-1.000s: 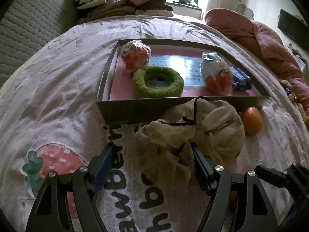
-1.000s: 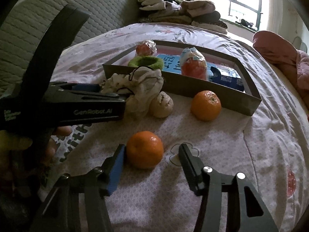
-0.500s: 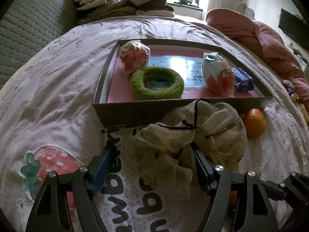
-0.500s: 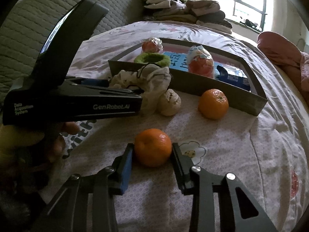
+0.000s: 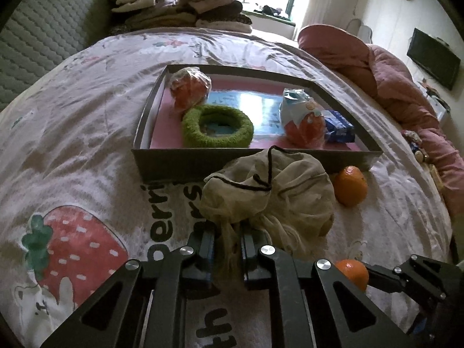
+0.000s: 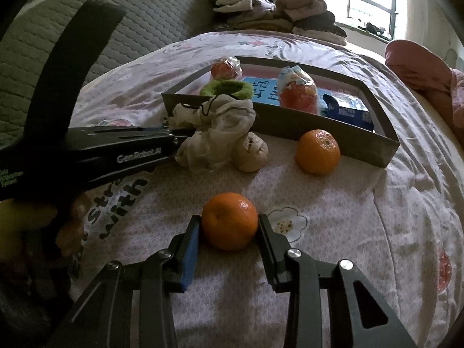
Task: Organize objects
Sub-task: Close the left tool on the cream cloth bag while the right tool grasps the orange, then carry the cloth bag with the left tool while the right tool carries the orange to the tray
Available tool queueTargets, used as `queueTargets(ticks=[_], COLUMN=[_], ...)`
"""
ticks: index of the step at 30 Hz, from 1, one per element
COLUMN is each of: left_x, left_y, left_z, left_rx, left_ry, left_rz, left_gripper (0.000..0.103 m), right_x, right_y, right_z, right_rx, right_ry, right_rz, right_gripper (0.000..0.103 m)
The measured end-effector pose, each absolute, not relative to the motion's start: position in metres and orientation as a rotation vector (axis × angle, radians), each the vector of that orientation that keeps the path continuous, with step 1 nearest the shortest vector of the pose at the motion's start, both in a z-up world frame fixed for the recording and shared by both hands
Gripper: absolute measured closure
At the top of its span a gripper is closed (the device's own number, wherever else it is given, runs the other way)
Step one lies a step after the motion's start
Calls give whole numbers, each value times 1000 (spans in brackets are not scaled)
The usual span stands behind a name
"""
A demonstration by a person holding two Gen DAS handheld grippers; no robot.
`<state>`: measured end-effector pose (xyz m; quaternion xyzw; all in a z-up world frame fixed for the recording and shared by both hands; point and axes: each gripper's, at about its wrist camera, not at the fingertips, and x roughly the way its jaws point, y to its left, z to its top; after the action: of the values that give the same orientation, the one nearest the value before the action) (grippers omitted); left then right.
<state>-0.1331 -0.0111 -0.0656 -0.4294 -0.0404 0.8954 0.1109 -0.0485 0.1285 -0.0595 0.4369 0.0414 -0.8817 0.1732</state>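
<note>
A crumpled beige drawstring bag (image 5: 269, 191) lies on the bed in front of the grey box (image 5: 174, 165). My left gripper (image 5: 227, 232) is closing its jaws on the bag's near fold, and the pads pinch the fabric. In the right wrist view the left gripper (image 6: 177, 137) reaches the bag (image 6: 220, 127) from the left. My right gripper (image 6: 229, 229) is shut on an orange (image 6: 229, 220) that rests on the bedspread, a pad on each side. A second orange (image 6: 317, 150) lies loose by the box's front wall.
The box (image 6: 290, 124) holds a green fuzzy ring (image 5: 217, 127), two wrapped orange items (image 5: 190, 90) (image 5: 303, 119) and a blue packet (image 5: 339, 126). A small beige ball (image 6: 250, 152) sits beside the bag. Folded clothes (image 5: 179, 5) are piled at the far end and a pink quilt (image 5: 406, 95) lies at the right.
My left jaws went from wide open around the bag to pinched on its fabric. My right jaws closed from either side of the orange until they gripped it.
</note>
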Motion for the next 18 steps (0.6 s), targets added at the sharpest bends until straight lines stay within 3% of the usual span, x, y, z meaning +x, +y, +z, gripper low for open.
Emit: queueTargets(ticks=[18], left_x=[-105], left_y=[-15], left_z=[-39], left_rx=[-1185], left_ry=[-113], left_rz=[2658], left_gripper=[91], right_x=[-41], right_y=[137], right_z=[-36], right_rx=[1172], right_ry=[82], right_rz=[-2557], right_gripper=[65])
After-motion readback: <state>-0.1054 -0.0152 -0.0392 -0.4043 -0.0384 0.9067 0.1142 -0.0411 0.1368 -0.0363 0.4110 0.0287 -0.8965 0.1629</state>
